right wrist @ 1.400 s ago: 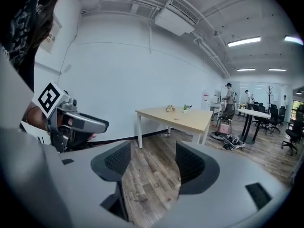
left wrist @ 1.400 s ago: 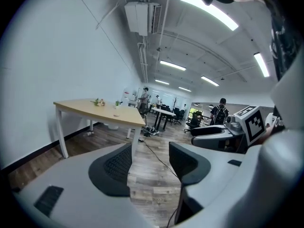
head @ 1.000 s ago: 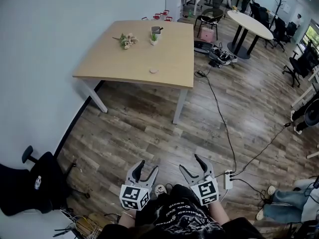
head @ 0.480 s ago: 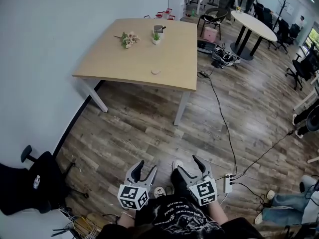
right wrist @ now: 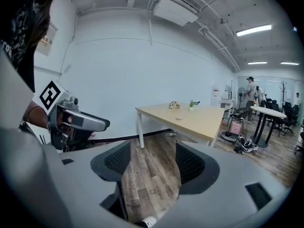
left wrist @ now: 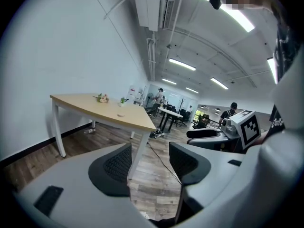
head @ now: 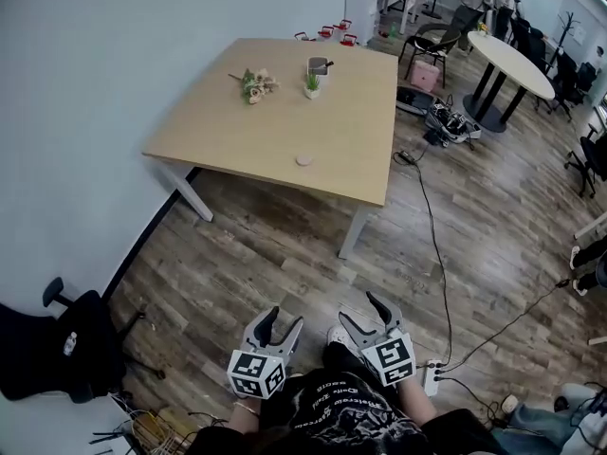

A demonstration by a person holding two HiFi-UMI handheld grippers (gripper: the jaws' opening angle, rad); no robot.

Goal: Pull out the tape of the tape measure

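A small round pale object point(head: 303, 159), possibly the tape measure, lies on the wooden table point(head: 237, 131) near its front edge, far from both grippers. It shows tiny in the left gripper view point(left wrist: 120, 114) and in the right gripper view point(right wrist: 179, 118). My left gripper point(head: 285, 318) and right gripper point(head: 360, 309) are held close to the body over the wooden floor. Both are open with nothing between the jaws, as seen at the left gripper point(left wrist: 149, 163) and the right gripper point(right wrist: 148, 163).
A flower bunch point(head: 253, 84), a small potted plant point(head: 311, 84) and a grey cup point(head: 318, 66) stand at the table's far side. A black office chair point(head: 57, 344) is at lower left. A cable point(head: 432, 245) and power strip point(head: 432, 377) lie on the floor at right. A round table point(head: 517, 64) stands beyond.
The table has shifted right and slightly nearer in the head view. Both grippers stay open and close to the body.
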